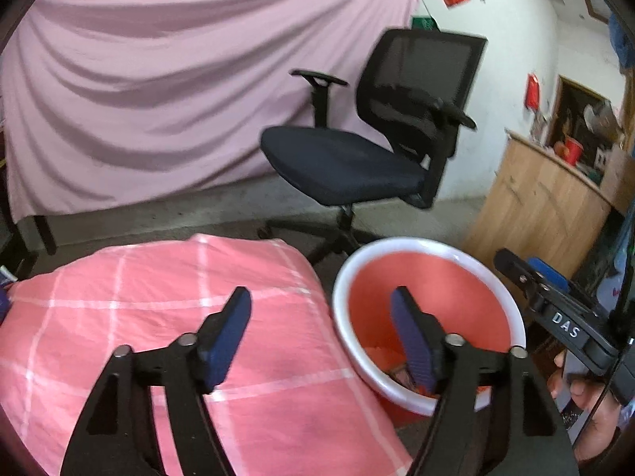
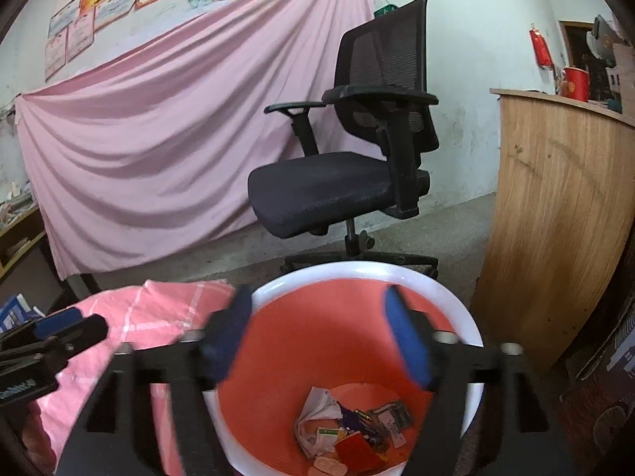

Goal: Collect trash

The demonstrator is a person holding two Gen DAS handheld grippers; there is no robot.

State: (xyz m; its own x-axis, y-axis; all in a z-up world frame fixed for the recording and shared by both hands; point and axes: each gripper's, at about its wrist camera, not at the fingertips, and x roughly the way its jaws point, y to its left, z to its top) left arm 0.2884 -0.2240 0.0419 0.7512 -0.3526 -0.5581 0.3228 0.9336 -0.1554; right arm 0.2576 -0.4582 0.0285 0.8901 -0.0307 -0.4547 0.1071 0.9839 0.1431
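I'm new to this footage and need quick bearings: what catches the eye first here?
The red bin with a white rim sits low in the centre of the right wrist view, with crumpled paper and wrappers at its bottom. The right gripper hangs over it with jaws open and nothing between them. Left of the bin lies a pink checked cloth; behind stands a black office chair.

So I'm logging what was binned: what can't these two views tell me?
- Left wrist view: bin bottom hidden by its near rim and the left tongs.
- Right wrist view: trash labels too small; bin front cut off by the edge.
- Right tongs: left pad blurred.
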